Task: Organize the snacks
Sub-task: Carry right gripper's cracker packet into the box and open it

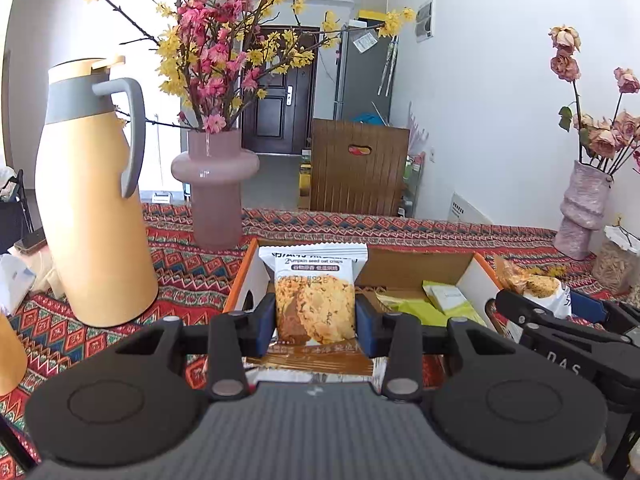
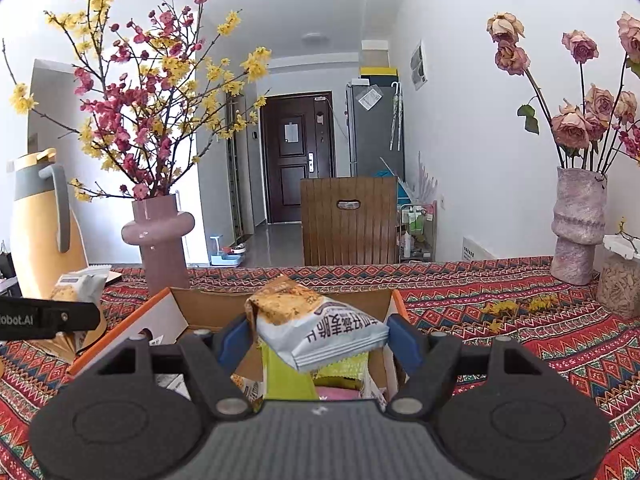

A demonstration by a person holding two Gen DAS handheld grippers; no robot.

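Upright cookie packet [image 1: 315,300], top skyward

Table covered in a busy red patterned cloth [image 2: 500,280]. Sitting right on it: tall yellow jug [image 1: 92,200] at the left, pink vase [image 1: 214,184] of blossom branches next to it, open cardboard box [image 1: 424,266] in the middle, rough pink vase [image 2: 578,224] of dried roses far right, glass jar [image 2: 618,286] just beside that. Few yellow petals [image 2: 516,306] scattered nearby.

My two wrist views sit low and close over the open box [image 1: 472,270], facing the far door [image 2: 298,156]; both share the flower vase [image 1: 216,188].
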